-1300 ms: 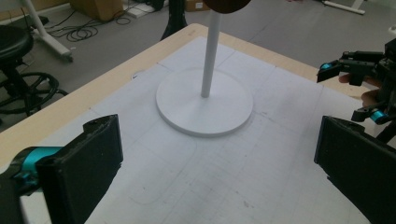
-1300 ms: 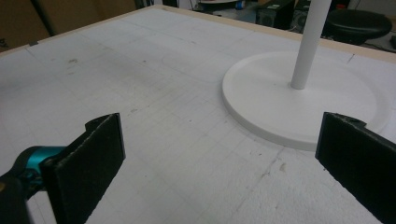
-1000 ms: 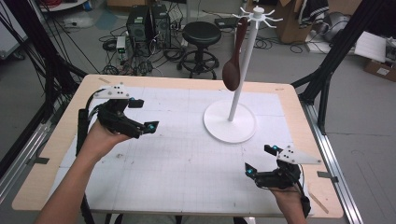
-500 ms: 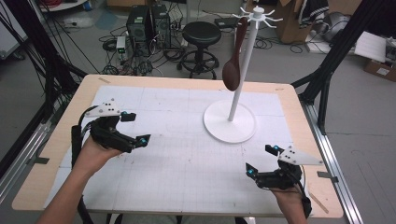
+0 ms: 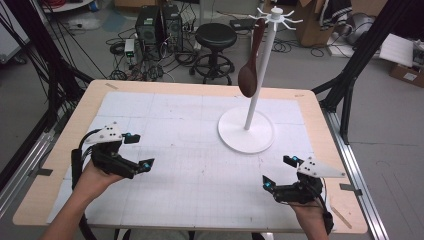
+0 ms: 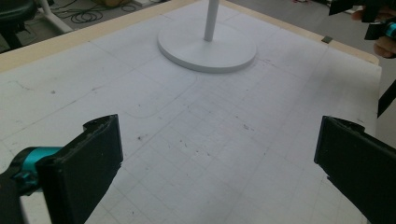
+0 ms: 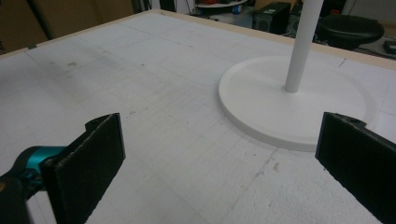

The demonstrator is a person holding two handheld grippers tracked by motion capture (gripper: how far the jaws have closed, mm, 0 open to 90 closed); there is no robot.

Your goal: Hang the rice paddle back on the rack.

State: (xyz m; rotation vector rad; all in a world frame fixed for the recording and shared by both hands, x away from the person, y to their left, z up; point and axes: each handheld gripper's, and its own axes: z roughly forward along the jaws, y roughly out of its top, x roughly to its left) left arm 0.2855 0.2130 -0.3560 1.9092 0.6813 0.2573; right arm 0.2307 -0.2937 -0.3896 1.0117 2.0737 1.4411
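Note:
A white rack point(image 5: 259, 75) with hooks at its top stands on a round base point(image 5: 235, 137) at the table's far right. A brown wooden spoon point(image 5: 248, 77) hangs from one hook, bowl down. My left gripper point(image 5: 141, 150) hovers open over the mat's left side with nothing between its jaws. My right gripper point(image 5: 279, 172) is open near the front right, just short of the base. The left gripper view looks between its wide jaws point(image 6: 219, 158) at bare mat, with the base point(image 6: 207, 46) farther off. In the right gripper view the open gripper point(image 7: 219, 158) faces the base point(image 7: 294, 102) and pole point(image 7: 302, 42).
A white gridded mat point(image 5: 200, 165) covers the wooden table point(image 5: 50, 190). Black frame posts stand at both sides. A stool point(image 5: 215, 37), computer cases and cables lie on the floor beyond the far edge. The other hand's gripper point(image 6: 373, 18) appears top right in the left gripper view.
My left gripper has drawn back toward the near edge and slightly left, still open. The right gripper, rack and spoon have stayed put.

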